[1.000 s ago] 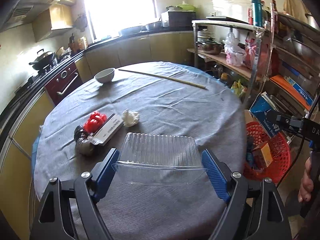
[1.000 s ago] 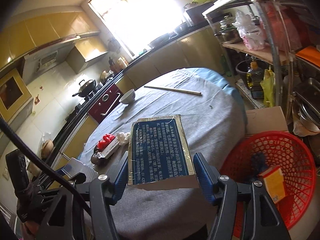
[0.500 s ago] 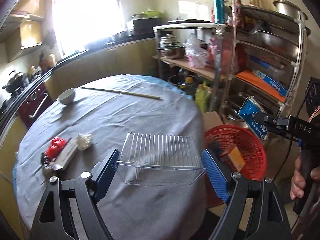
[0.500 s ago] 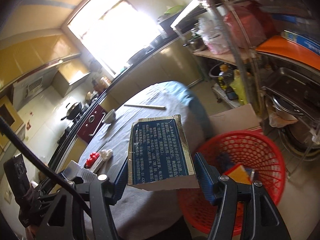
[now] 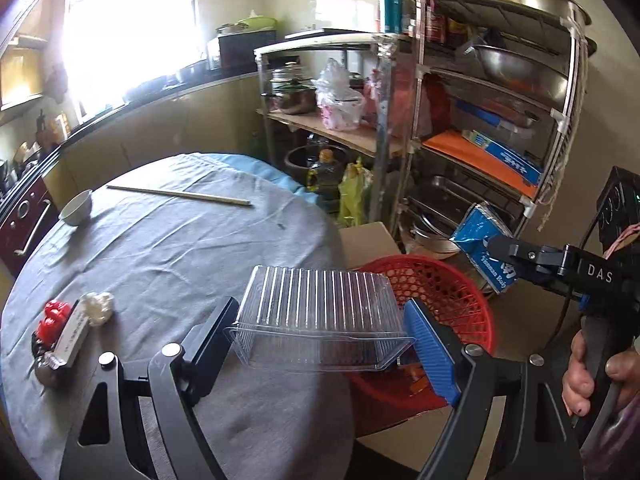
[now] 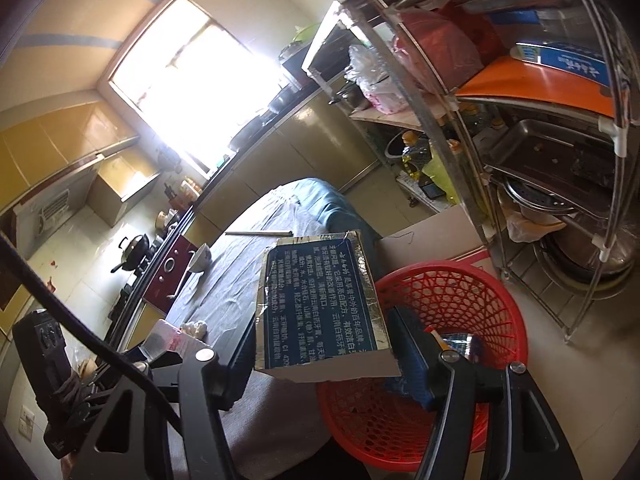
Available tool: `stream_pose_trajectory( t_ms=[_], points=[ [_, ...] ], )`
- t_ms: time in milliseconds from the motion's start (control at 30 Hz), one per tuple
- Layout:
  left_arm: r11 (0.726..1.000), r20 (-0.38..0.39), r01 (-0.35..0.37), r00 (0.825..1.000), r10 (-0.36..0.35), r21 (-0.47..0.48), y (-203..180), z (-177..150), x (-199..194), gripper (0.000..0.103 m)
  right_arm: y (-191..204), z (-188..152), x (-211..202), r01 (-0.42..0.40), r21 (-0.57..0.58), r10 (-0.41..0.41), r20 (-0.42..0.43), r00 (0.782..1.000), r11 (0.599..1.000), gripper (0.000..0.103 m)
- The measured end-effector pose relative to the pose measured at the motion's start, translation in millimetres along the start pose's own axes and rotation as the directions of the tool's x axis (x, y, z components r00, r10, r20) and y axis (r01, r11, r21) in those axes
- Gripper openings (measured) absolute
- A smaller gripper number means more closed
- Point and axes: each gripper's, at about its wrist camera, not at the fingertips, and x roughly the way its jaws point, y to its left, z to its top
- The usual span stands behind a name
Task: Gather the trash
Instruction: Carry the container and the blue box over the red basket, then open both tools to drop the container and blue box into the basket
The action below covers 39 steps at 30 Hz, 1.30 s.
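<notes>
My left gripper [image 5: 320,336] is shut on a clear ribbed plastic container [image 5: 320,312] and holds it above the table's right edge, beside the red mesh basket [image 5: 448,292]. My right gripper [image 6: 320,340] is shut on a flat blue box with silver edges [image 6: 320,300] and holds it at the left rim of the red basket [image 6: 460,292], which stands on the floor with some trash inside. A crumpled white tissue [image 5: 98,306] and a red and white package [image 5: 60,328] lie on the grey tablecloth [image 5: 168,248].
A white bowl [image 5: 76,208] and a long stick [image 5: 180,194] lie at the table's far side. A metal shelf rack [image 5: 480,120] with pots and bags stands right of the basket. A cardboard box [image 6: 432,236] sits behind the basket. Kitchen counters run along the back.
Both grippers have swung right from over the table toward the red basket, each still holding its item. The right gripper's box now hangs at the basket's rim.
</notes>
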Motion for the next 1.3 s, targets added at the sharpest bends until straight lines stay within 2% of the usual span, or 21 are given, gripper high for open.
stream_pose_trajectory(
  t_ms=[233,400,600,767,900,1100,1300],
  points=[
    [0.997,-0.01,0.054,0.998,-0.054,0.05,-27.2,7.2,14.1,0.086,-18.5,-1.8,-0.2,-0.017,0.068,0.018,-0.022,1.0,0.998,0.07],
    [0.994,-0.057,0.084,0.995,-0.08,0.073,-38.3,8.9,28.0,0.086,-30.6,-3.7,8.8,-0.022,0.12,0.03,-0.063,0.998,0.993,0.075],
    [0.997,-0.067,0.07,0.995,-0.068,0.028,-19.1,0.5,20.6,0.086,-41.9,0.1,1.8,-0.007,0.156,0.014,-0.04,0.999,0.988,0.075],
    [0.998,-0.057,0.045,0.997,-0.047,-0.037,11.2,-12.9,2.8,0.086,-35.2,4.2,-4.9,-0.013,0.144,0.016,-0.021,1.0,0.989,0.075],
    [0.993,-0.041,0.071,0.996,-0.075,-0.093,26.5,-14.3,-5.4,0.086,-23.9,4.1,-2.5,-0.024,0.124,0.028,-0.025,0.999,0.992,0.075],
    [0.994,-0.004,0.07,0.998,-0.07,-0.086,30.5,-9.8,-18.2,0.086,-4.5,1.6,-1.9,-0.037,0.076,0.039,-0.027,0.999,0.996,0.075],
    [0.989,-0.036,0.051,0.998,-0.057,-0.138,50.6,-28.8,-25.2,0.086,-2.8,7.0,-11.9,-0.039,0.062,0.039,0.002,0.999,0.997,0.075]
  ],
)
